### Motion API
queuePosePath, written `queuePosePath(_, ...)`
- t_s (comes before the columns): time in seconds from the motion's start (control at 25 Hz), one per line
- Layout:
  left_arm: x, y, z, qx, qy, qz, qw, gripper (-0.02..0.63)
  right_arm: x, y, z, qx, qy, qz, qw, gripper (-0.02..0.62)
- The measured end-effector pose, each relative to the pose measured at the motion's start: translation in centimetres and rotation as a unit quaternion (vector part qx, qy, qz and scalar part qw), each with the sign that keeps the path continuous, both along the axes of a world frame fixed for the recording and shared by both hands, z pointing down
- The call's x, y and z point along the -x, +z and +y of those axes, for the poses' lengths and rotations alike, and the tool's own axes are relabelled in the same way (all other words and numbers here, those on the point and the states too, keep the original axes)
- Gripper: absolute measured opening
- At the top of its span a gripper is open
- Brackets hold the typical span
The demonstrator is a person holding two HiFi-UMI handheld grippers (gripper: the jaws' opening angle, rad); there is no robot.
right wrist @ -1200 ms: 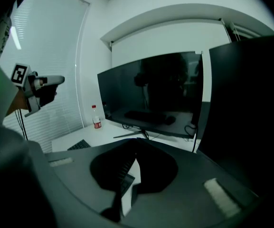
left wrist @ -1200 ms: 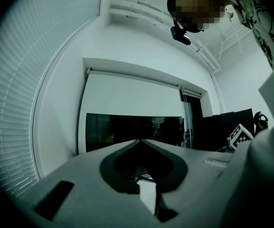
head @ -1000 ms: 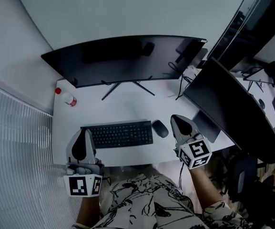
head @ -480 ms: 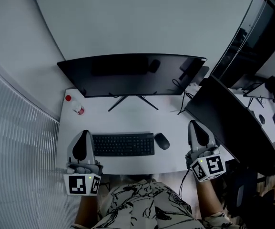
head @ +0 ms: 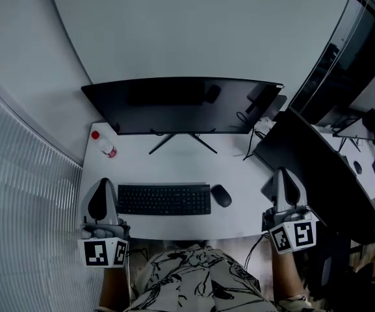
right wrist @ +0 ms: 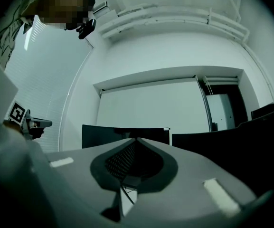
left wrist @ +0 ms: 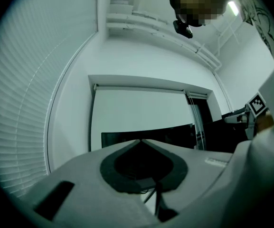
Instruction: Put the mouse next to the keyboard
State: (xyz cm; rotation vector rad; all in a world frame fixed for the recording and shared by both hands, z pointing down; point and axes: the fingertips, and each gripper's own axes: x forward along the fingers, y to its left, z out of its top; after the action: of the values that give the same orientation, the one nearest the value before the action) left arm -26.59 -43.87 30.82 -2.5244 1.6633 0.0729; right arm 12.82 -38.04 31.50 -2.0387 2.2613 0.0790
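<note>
Mouse (head: 221,195) sits on the tabletop (head: 174,161), just right of the keyboard (head: 164,199); left gripper (head: 101,184) and right gripper (head: 284,174) hover either side, fingers (left wrist: 80,175) pressed together, holding nothing

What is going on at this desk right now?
A person holds a gripper in each hand at the near edge of the desk. The left gripper and the right gripper are both shut and hold nothing. The mouse lies on the desk just right of the keyboard, apart from both grippers, so the placing looks done.
</note>
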Motion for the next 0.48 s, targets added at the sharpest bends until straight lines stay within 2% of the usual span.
queuePosePath(0.48,2.5,0.9,-0.3,0.004,-0.029,-0.004,0.9996,-0.003,-1.4,-0.3,1.1,-0.013,0.026,0.003,1.000,0.005)
